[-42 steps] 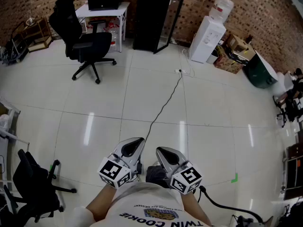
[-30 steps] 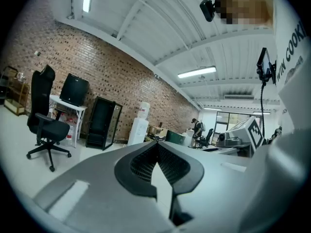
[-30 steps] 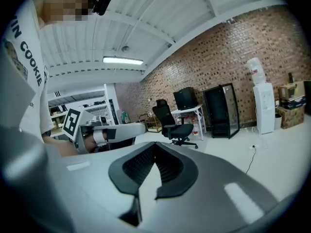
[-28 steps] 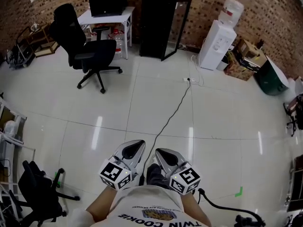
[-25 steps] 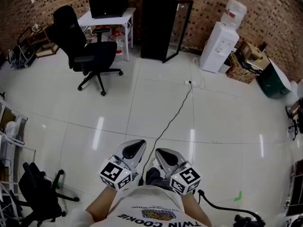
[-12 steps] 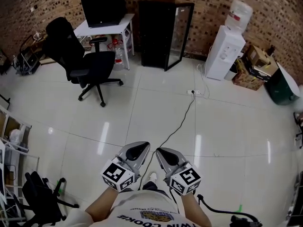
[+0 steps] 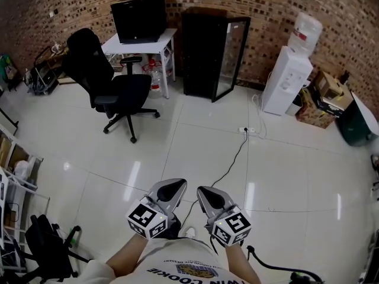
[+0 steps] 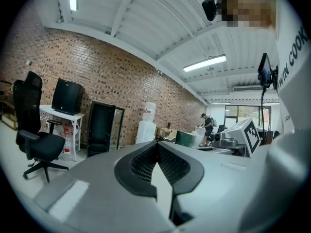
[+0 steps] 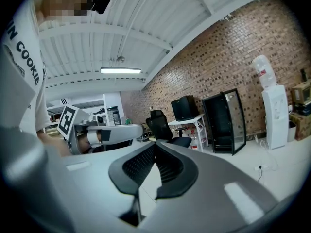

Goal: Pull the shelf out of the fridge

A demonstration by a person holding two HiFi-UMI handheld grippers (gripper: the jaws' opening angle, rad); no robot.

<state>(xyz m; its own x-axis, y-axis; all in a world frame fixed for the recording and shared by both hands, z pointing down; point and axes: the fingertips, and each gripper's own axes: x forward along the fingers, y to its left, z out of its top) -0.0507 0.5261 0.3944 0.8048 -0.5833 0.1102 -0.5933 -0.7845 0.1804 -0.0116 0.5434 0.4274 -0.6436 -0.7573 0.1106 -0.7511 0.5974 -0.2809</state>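
A tall black fridge (image 7: 204,55) stands against the far brick wall, its glass door (image 7: 232,58) swung open to the right. The inside is dark and no shelf can be made out. My left gripper (image 7: 176,184) and right gripper (image 7: 205,191) are held side by side low in the head view, close to my body and far from the fridge. Both are shut and hold nothing. The fridge (image 8: 101,127) shows small beyond the shut left jaws in the left gripper view. It also appears as the fridge (image 9: 223,121) at the right in the right gripper view.
A black office chair (image 7: 112,87) stands on the white tiled floor left of the fridge, before a white table (image 7: 145,40) with a monitor. A water dispenser (image 7: 287,78) stands right of the fridge. A black cable (image 7: 231,158) runs from a power strip (image 7: 250,130) towards me.
The fridge, chair and dispenser have grown larger and slid down the head view as I came closer. Both grippers stay shut, side by side.
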